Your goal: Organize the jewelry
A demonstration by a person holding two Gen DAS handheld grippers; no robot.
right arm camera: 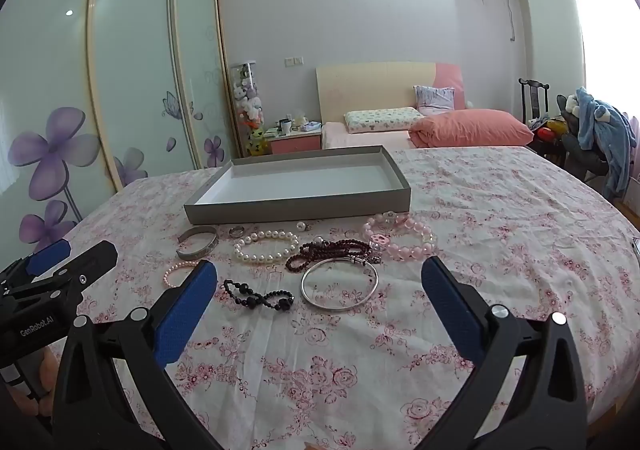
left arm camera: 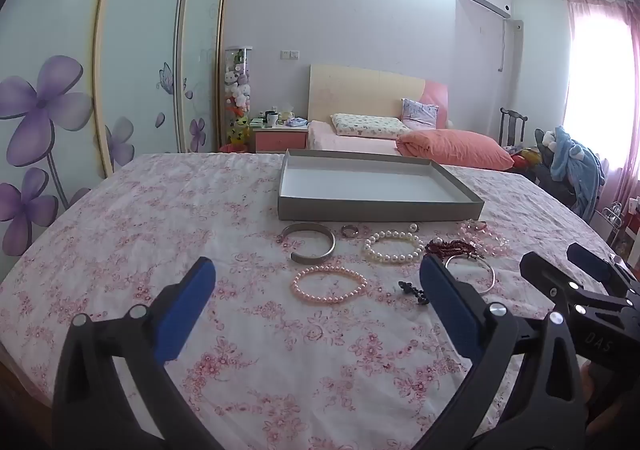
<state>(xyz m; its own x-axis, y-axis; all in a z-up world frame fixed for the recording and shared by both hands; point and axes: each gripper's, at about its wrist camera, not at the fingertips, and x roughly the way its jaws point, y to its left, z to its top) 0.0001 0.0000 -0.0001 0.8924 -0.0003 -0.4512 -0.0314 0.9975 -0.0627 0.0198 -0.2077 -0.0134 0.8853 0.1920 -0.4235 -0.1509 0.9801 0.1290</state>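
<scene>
The jewelry lies spread on a round table under a white cloth printed with pink flowers [right arm camera: 500,209], just in front of a shallow grey cardboard tray with a white inside [right arm camera: 304,179], which holds nothing. Nearest that tray, from the left, lie a wide open-ended silver metal cuff [left arm camera: 310,244], a small silver ring [left arm camera: 349,230], a white pearl bracelet [right arm camera: 266,247] and a tiny silver ring [right arm camera: 301,226]. A chunky pale pink bead bracelet with charms [right arm camera: 400,237] lies furthest right, touching a dark red bead strand [right arm camera: 332,252]. Closer to the cameras are a small pink pearl bracelet [left arm camera: 330,284], a black bead bracelet twisted into a figure eight [right arm camera: 258,296] and a thin silver bangle [right arm camera: 340,288] that overlaps the red strand.

The left gripper [left arm camera: 316,292] hangs above the cloth with its blue-padded fingers spread wide and nothing between them; the pink pearl bracelet shows in the gap, untouched. The right gripper [right arm camera: 320,296] is likewise released, framing the black beads and the bangle without contact. Both tilt gently downward, side by side.

Behind the table are a bed with a salmon pillow [right arm camera: 472,127] and a wardrobe with purple flower decals [right arm camera: 52,153].
</scene>
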